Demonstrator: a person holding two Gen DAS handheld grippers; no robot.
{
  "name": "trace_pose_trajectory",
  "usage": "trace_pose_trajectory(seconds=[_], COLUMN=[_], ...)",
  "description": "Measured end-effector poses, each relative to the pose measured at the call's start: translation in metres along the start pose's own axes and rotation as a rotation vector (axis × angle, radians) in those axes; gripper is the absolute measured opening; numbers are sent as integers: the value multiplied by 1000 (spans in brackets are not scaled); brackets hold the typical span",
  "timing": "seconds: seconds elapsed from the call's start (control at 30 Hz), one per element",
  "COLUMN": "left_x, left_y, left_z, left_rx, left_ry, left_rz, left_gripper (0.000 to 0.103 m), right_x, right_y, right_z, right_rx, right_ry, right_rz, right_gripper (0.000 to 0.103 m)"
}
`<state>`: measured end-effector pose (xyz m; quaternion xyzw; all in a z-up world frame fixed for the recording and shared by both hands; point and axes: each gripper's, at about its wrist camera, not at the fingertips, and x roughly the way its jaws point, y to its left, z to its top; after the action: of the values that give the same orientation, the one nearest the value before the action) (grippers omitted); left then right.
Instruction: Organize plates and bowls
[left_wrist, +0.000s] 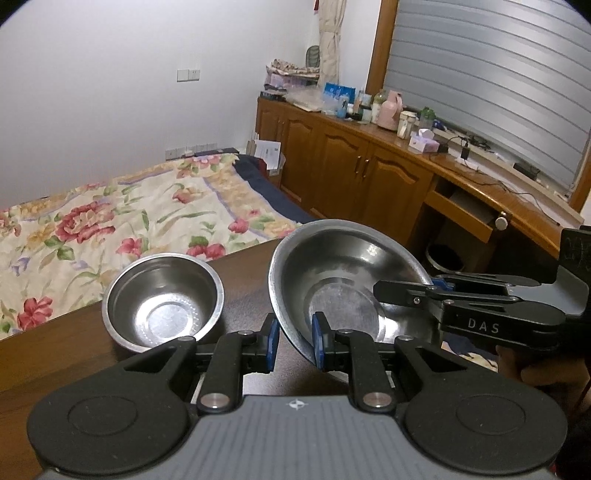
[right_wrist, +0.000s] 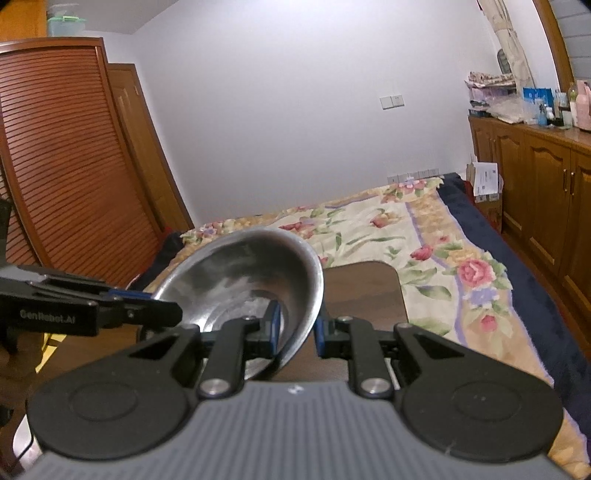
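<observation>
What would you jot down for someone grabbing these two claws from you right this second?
Both claws grip the big metal bowl by its rim, on opposite sides, so take both together.
Left claw: pads straddle the near rim.
Right claw: pads straddle the other rim.
The big bowl is tilted and looks lifted above the brown table.
The small metal bowl sits upright on the table, to the left, untouched.
Done: big bowl picked up.
Left: probably stack the two bowls; nothing is stacked yet. No plates in view.
</observation>
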<state>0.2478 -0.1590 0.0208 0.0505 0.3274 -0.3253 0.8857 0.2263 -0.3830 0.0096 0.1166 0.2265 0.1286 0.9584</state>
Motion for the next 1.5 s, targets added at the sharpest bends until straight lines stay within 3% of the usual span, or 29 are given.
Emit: trace_pose_trajectory(seconds=[0.8,1.5], left_x=[-68,-88], left_y=[-14,-2], left_z=[-46,-107], left_rx=[-28,-85], left_ry=[-55,-10], left_rz=[-1,7], left_gripper=[22,22], right_x=[-39,-35], right_y=[37,68], right_z=[-18,-67], right_rx=[-19,-7], right_ry=[4,116], right_rz=[45,93], right_gripper=[21,21])
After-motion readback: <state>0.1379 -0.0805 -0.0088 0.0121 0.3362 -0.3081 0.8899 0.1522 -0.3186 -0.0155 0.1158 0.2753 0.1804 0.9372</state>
